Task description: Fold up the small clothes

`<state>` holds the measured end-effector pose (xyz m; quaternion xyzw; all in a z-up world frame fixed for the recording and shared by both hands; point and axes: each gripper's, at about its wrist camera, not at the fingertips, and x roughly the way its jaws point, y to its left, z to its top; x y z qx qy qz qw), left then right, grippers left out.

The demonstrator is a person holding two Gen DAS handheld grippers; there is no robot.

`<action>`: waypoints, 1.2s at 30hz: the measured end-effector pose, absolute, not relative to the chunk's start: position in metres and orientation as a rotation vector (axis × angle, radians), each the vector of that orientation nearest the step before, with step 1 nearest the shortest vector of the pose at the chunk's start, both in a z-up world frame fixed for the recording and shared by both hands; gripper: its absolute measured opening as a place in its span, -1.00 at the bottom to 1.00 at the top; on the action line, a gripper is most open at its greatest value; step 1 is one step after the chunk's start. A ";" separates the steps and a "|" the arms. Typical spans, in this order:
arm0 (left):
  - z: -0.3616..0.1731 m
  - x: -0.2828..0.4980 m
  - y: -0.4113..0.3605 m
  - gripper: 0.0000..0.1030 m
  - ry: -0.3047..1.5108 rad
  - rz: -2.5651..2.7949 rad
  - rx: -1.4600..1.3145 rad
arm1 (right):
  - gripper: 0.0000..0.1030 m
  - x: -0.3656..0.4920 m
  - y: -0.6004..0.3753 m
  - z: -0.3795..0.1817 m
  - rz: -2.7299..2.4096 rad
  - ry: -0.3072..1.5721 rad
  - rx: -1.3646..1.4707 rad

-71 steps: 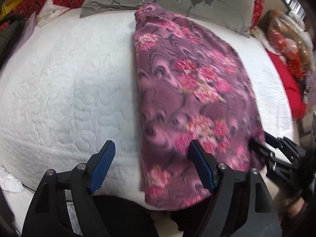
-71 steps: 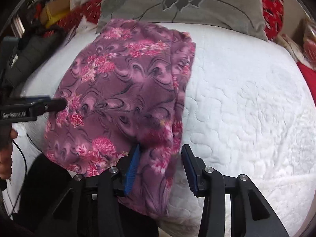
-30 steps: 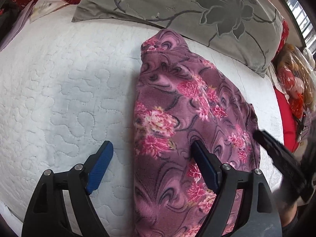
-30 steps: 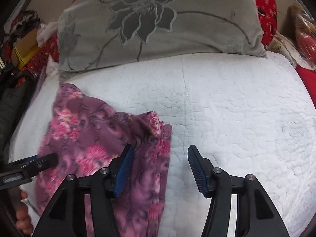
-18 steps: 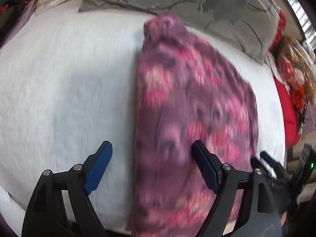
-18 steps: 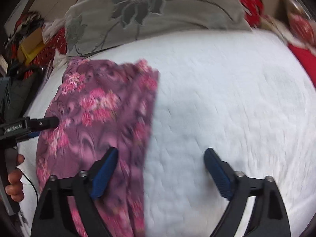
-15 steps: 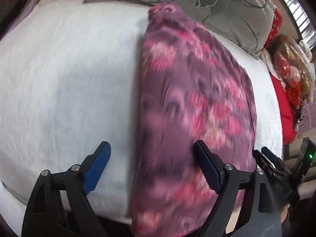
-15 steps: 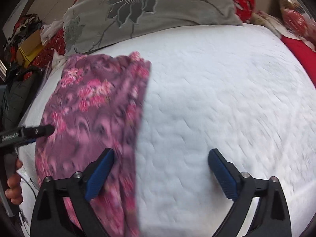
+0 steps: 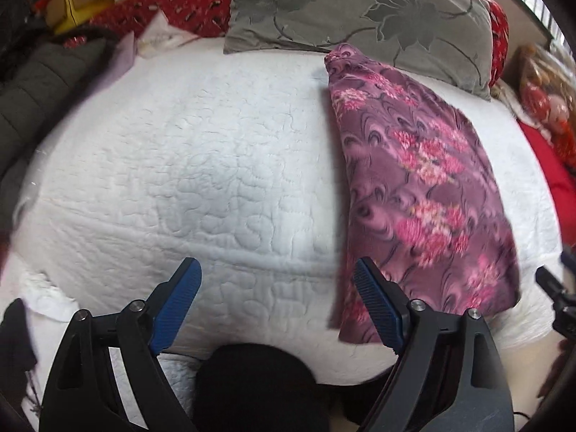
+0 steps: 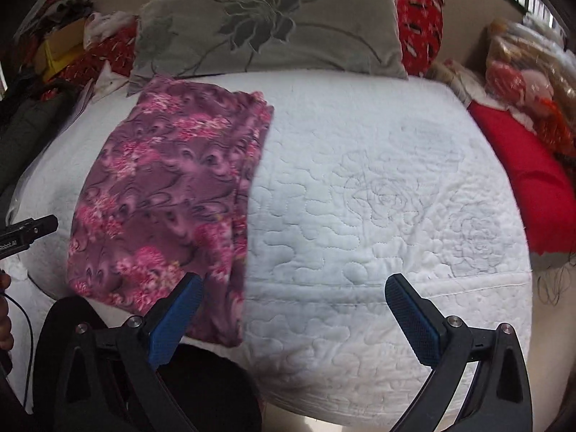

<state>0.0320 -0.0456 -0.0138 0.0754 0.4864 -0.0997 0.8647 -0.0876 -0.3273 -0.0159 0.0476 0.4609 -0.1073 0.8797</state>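
Note:
A purple garment with pink flowers (image 9: 414, 180) lies folded lengthwise on the white quilted bed (image 9: 201, 165), its near end hanging over the front edge. It also shows in the right wrist view (image 10: 172, 194). My left gripper (image 9: 277, 298) is open and empty, left of the garment's near end. My right gripper (image 10: 295, 309) is open and empty, with its left finger near the garment's near right edge. The left gripper's tip shows at the left of the right wrist view (image 10: 28, 230).
A grey flowered pillow (image 10: 273, 25) lies at the head of the bed, touching the garment's far end. Red cushions (image 10: 525, 176) and a doll (image 10: 529, 90) are at the right. Dark clothing (image 9: 39, 82) and boxes are piled at the left.
The right gripper has let go of the garment's edge and opened wide. Both grippers have pulled back toward the bed's front edge. The garment now lies flat and narrower.

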 end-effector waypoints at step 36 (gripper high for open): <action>0.012 -0.049 -0.095 0.70 0.864 -0.356 0.242 | 0.99 -0.130 -0.308 0.015 -0.301 0.783 0.119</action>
